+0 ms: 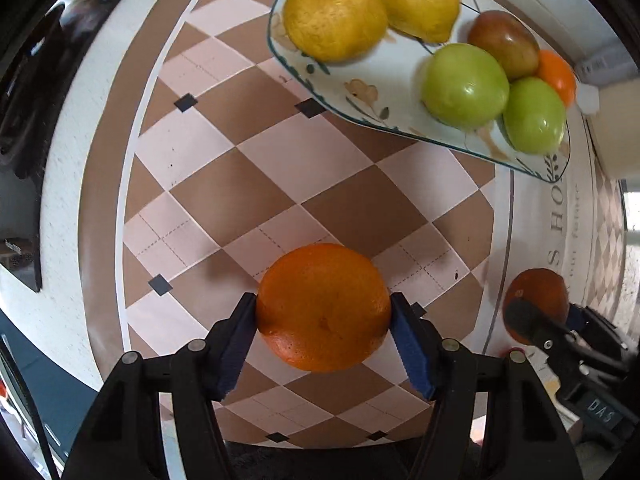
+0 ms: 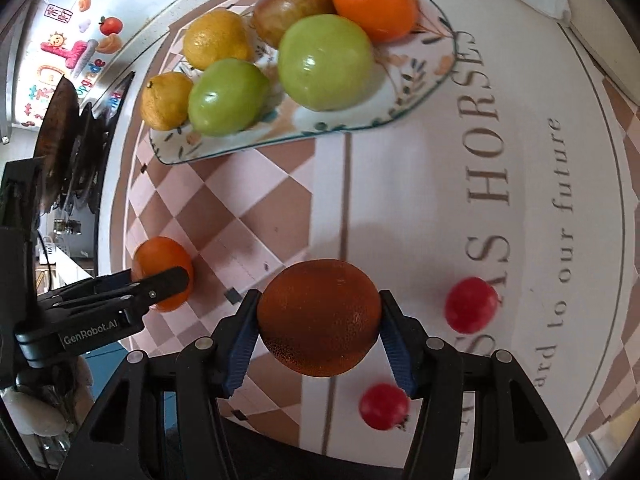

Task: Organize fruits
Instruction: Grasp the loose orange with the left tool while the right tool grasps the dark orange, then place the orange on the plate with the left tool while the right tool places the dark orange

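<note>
Left wrist view first: the left gripper (image 1: 323, 320) pinches an orange (image 1: 323, 307) between its blue pads (image 1: 236, 350), one pad on each side of the fruit, over the checked tablecloth (image 1: 224, 184). Whether the orange rests on the cloth or is lifted just clear of it cannot be told from here. Far and to the right of it lies the flowered plate (image 1: 362, 98), already carrying two lemons (image 1: 336, 16), two green fruits (image 1: 464, 84), a brownish one (image 1: 506, 42) and another orange fruit (image 1: 558, 74).

Right wrist view: the right gripper (image 2: 319, 326) likewise clamps a darker orange (image 2: 319, 318) by its sides. Two small red fruits (image 2: 471, 304) lie loose on the cloth, one just right of this claw and one near its right fingertip. The same plate (image 2: 400, 104) sits far ahead, slightly left of the claw's line.

Both oranges look bound for the plate. What matters is direction: it lies far and rightward from the left claw, nearly straight ahead of the right one, so the right hand seems to have the more direct path. Bare plate shows mostly at the near edge and near-left corner, so each orange would probably need to land there without nudging the piled fruit.
</note>
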The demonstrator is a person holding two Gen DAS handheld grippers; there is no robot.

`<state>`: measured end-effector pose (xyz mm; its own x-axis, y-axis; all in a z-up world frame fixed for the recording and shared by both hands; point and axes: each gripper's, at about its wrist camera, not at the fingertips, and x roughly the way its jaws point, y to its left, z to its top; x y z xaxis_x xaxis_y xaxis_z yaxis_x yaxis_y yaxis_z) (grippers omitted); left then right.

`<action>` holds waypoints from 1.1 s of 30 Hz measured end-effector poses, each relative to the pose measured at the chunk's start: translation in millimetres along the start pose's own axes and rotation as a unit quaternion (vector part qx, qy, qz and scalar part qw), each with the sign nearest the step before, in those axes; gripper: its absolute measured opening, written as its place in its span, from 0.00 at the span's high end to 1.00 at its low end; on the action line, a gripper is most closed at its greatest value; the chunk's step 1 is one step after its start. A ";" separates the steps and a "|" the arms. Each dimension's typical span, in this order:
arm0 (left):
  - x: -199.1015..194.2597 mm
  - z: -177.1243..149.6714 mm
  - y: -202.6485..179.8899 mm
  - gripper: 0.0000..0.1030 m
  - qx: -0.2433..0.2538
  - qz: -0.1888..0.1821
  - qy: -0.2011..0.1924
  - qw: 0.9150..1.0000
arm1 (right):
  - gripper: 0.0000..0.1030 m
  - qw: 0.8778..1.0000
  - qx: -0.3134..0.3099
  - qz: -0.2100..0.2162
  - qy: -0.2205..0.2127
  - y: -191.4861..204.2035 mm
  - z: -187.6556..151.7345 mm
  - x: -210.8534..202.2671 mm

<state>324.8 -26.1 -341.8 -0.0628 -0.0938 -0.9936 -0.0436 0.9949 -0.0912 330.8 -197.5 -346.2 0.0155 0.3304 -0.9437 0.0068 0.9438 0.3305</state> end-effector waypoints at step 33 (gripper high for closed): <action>-42.9 220.5 9.1 0.38 0.050 0.021 -0.012 0.998 | 0.42 0.994 0.068 -0.018 -0.083 -62.7 116.6 -52.9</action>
<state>547.0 -4.7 -314.8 -0.0382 -0.0517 -0.9979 0.0576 0.9969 -0.0539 446.2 -275.5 -315.6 0.1772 0.2802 -0.9434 0.1455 0.9406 0.3067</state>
